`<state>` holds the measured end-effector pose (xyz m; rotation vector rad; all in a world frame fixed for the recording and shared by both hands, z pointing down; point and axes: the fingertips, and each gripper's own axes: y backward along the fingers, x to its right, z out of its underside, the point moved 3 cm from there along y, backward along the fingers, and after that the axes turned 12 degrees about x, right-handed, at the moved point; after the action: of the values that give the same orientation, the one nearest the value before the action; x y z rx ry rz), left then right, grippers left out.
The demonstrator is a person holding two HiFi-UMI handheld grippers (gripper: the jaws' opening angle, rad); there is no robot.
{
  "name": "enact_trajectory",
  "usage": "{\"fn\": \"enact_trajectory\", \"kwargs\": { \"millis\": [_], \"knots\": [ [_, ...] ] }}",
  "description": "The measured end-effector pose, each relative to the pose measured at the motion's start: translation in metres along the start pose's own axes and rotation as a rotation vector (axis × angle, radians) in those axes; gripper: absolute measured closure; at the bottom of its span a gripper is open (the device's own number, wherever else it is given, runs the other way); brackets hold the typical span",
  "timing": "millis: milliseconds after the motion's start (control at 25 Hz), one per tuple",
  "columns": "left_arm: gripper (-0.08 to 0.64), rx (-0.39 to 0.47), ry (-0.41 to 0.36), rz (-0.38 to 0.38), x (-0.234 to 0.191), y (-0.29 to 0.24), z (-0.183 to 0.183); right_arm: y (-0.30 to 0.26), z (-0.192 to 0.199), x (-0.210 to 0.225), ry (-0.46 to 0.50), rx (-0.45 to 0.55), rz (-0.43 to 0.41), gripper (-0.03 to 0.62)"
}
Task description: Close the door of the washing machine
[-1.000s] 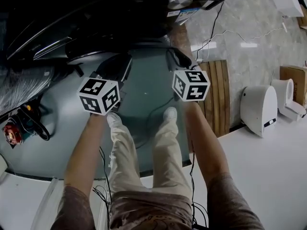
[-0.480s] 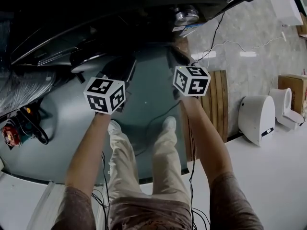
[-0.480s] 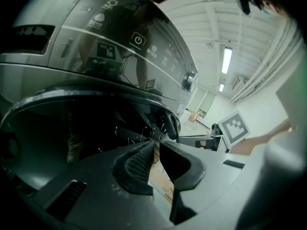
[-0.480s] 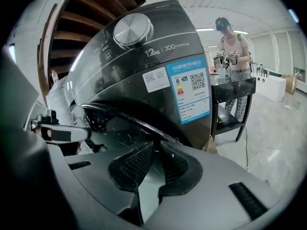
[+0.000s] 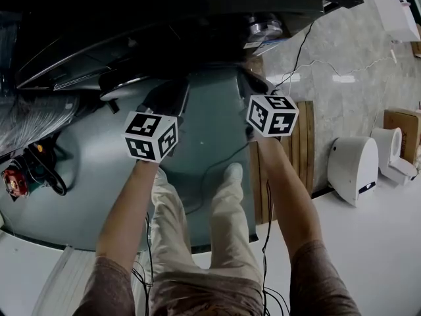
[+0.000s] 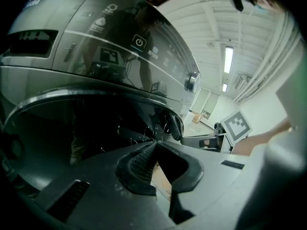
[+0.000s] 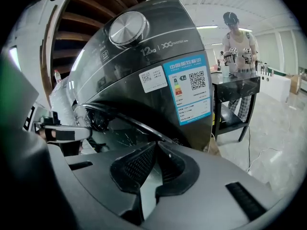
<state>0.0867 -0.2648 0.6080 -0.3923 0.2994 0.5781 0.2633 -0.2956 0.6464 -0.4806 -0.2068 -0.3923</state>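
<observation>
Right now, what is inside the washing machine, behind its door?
Through the door of the washing machine only darkness and bright glints show. The drum, and anything in it, cannot be seen behind the dark glass.

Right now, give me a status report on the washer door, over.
Left gripper shut, empty. Right gripper jaws closing, nothing between. Washing machine door just ahead of both; latch unclear. Nothing seen in the way.

The glossy grey tiled floor, upper right, carries a wooden slatted board at centre right and a thin white cable.
</observation>
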Motion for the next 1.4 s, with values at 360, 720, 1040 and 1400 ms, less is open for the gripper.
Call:
{"fn": "enact_trajectory", "kwargs": {
  "millis": [360,720,1040,1400],
  "knots": [
    [0.555,0.011,0.016,0.018,0.001,-0.006,0.0,-0.007,-0.004,0.001,0.033,-0.034,-0.012,0.583],
    [0.555,0.082,0.008,-0.011,0.007,0.021,-0.03,0.037,-0.036,-0.035,0.018,0.117,-0.025,0.587],
    [0.557,0.096,-0.006,-0.006,0.061,0.081,-0.094,0.123,-0.107,-0.082,-0.015,0.231,-0.055,0.592],
    [0.557,0.211,-0.028,0.051,0.137,0.16,-0.202,0.221,-0.19,-0.149,0.023,0.292,-0.13,0.592]
  ]
}}
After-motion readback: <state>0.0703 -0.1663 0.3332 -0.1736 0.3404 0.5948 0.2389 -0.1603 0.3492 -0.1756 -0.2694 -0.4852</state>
